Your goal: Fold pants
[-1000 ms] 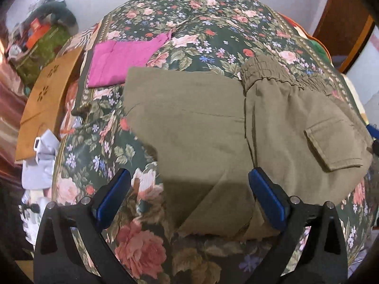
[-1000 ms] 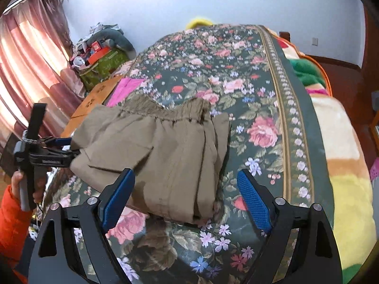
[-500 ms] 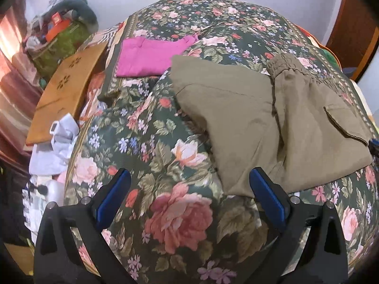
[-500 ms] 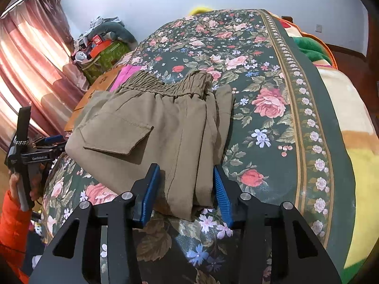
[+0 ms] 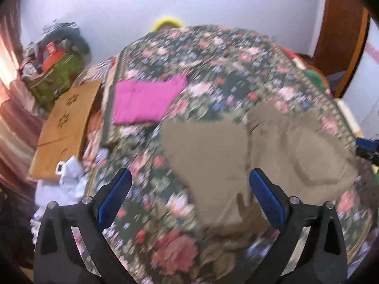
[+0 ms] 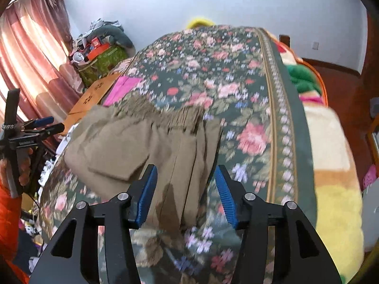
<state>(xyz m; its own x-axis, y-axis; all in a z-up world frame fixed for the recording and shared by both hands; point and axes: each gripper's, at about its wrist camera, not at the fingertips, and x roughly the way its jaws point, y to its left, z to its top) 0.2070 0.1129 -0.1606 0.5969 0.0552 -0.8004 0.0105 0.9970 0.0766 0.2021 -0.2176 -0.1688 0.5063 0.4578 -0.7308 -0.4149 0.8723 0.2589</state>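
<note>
Pants [image 5: 236, 156] lie folded on the bed [image 5: 213, 54], at three o'clock from my left tool [image 5: 189, 198], its jaws wide, empty. Right view: my right tool [image 6: 186, 189] has just reopened slightly, straddling the pants' near edge at six o'clock, pads apparently clear.

The left hand-held gripper [image 5: 189, 198], which a second ago straddled the near edge of the olive pants [image 5: 248, 156], now hangs higher and back from them, jaws wide with only the bed [image 5: 213, 54] showing between. The right hand-held gripper [image 6: 186, 193] narrows from wide to about half, then eases apart slightly, with the pants' near right corner between its fingers. The folded pants shift little.
</note>
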